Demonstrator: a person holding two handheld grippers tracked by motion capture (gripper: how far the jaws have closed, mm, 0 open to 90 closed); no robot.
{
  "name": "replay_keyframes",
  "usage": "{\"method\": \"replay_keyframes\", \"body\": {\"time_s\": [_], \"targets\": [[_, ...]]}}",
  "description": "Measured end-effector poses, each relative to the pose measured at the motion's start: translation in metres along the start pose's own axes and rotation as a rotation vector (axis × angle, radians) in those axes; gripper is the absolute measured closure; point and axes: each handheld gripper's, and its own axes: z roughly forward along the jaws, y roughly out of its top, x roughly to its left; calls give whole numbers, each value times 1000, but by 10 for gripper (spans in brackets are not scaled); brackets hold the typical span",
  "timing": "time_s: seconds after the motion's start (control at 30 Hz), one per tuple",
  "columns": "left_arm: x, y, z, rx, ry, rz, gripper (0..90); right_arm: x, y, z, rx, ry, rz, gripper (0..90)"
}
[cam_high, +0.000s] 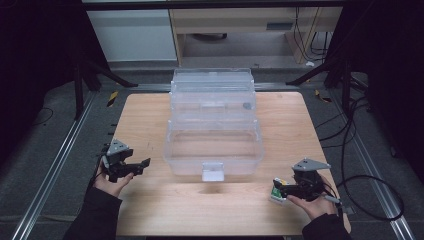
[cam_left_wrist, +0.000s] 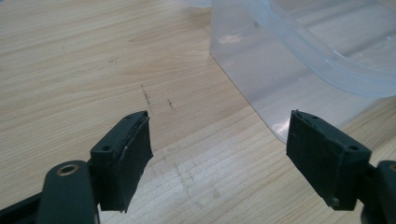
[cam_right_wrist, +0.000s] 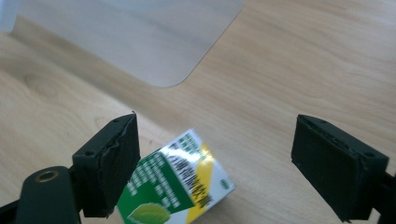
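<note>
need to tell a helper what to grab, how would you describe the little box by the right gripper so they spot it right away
Start at the wooden table with the big clear plastic container in its middle. Go to the table's near right corner, where the right gripper hovers with jaws open. The small carton lying flat between them is the one: green, yellow and white print with a leaf, the one colourful item there.

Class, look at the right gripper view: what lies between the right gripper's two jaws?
The right gripper stands open, with a small green, yellow and white carton lying on the wooden table between its jaws, near one jaw and clear of the other.
</note>
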Motion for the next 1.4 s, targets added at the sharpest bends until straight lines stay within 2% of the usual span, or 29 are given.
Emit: {"method": "replay_keyframes", "body": {"time_s": [0.07, 0.37, 0.53, 0.77, 0.97, 1.17, 1.23, 1.4], "targets": [[-1, 0, 0, -3, 0, -2, 212, 3, -2, 1, 7, -7, -11, 151], [-2, -1, 2, 16, -1, 0, 212, 14, -8, 11, 64, 4, 11, 135], [-3, -2, 4, 33, -3, 8, 212, 19, -9, 16, 74, 9, -11, 128], [-4, -2, 5, 40, -3, 4, 213, 17, -11, 17, 84, 14, 10, 121], [-4, -2, 6, 45, -5, 5, 214, 14, -11, 15, 94, 40, 18, 173], [-4, -2, 6, 50, -4, 8, 214, 9, -11, 15, 92, 45, 5, 179], [-3, 0, 3, 32, -11, -6, 220, 6, -10, 16, 88, 43, 1, 181], [-2, 3, -3, 18, 1, -7, 224, 3, -9, 18, 80, 43, -1, 195]]}}
